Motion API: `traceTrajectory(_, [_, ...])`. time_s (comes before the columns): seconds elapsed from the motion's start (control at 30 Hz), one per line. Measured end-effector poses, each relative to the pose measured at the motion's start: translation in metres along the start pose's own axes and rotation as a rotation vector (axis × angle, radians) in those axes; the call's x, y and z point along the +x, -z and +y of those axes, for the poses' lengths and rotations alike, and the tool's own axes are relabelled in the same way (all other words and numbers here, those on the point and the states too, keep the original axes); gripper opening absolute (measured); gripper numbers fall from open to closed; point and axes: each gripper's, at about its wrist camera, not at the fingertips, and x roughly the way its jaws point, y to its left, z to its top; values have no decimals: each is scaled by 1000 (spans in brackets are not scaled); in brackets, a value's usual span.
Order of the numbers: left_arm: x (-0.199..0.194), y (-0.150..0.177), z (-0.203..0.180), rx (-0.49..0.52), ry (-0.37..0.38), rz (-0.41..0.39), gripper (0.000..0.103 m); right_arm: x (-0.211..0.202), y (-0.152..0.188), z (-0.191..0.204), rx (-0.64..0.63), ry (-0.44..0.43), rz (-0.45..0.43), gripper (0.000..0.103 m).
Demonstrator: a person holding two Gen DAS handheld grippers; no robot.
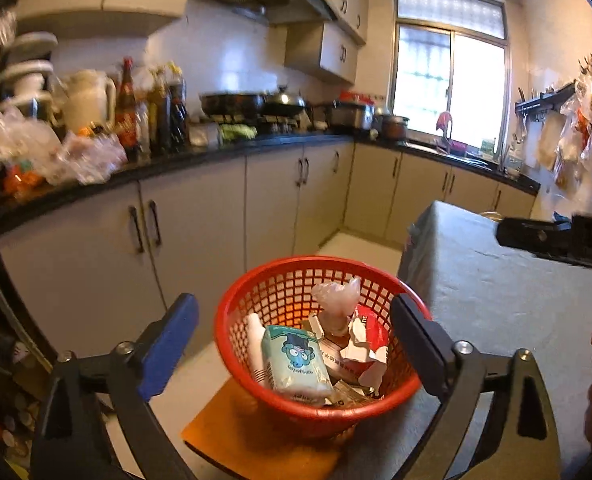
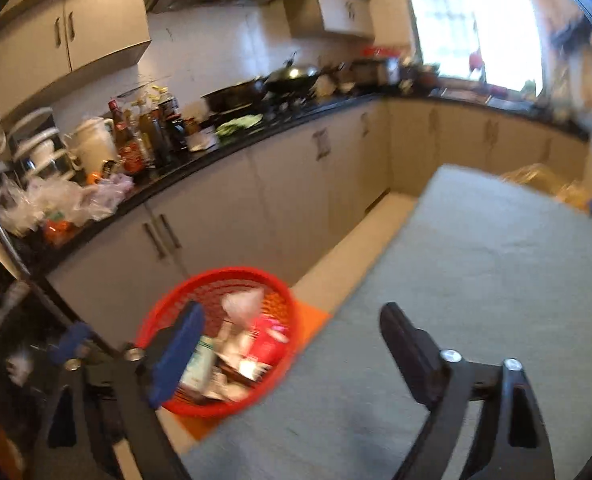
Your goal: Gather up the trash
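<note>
While both grippers hang above the scene with nothing between their jaws, the red basket [image 1: 320,344] sits on an orange stool [image 1: 232,436] pushed up against the edge of the grey-covered worktop [image 1: 496,300]. The left gripper [image 1: 296,340] has its jaws spread wide, one blue pad [image 1: 168,344] to the left of the basket in its view and one black pad [image 1: 420,344] over the basket's right rim; neither touches anything. Inside the basket lies the collected trash: a pale blue packet with a cartoon face [image 1: 296,360], a torn red-and-white carton [image 1: 366,344], a crumpled clear plastic bag [image 1: 336,300] on top, and a white roll [image 1: 256,340] against the left wall (smaller scraps lie underneath, too jumbled to name).

The right gripper [image 2: 292,356] is likewise wide open and empty, its view blurred; its blue pad [image 2: 176,356] overlaps the basket [image 2: 216,340] in the picture, its black pad [image 2: 408,356] hangs over the grey cloth [image 2: 476,280]. In the left view a black part of the right gripper [image 1: 556,240] juts in from the right edge above the worktop.

Behind, a dark kitchen counter [image 1: 216,152] carries bottles [image 1: 152,112], a white jug [image 1: 88,100], plastic bags [image 1: 56,152] and pans [image 1: 252,104], with a window [image 1: 452,68] at the far end.
</note>
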Motion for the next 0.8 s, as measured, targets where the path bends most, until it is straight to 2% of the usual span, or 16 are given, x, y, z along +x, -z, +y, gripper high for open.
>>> traceTrajectory(0.03, [-6, 1, -3, 11, -20, -6, 98, -14, 8, 0, -27, 56, -29, 95])
traceTrajectory(0.13, [-23, 8, -12, 28, -48, 5, 100, -41, 26, -3, -80, 138, -65, 102])
traceTrajectory(0.23, [-37, 17, -24, 51, -73, 14, 100, -74, 51, -10, -116, 220, -111, 103])
traceTrajectory(0.33, [-53, 27, -39, 82, -101, -10, 102, -95, 74, -18, -143, 298, -119, 103])
traceTrajectory(0.4, [-64, 33, -48, 79, -89, -27, 103, -105, 87, -24, -142, 310, -110, 103])
traceTrajectory(0.5, [-72, 40, -66, 108, -127, -41, 103, -118, 107, -35, -126, 336, -93, 103])
traceTrajectory(0.57, [-75, 42, -76, 128, -126, -37, 103, -126, 118, -42, -114, 339, -78, 103])
traceTrajectory(0.8, [-79, 47, -88, 102, -105, -8, 103, -152, 133, -53, -58, 371, -84, 103])
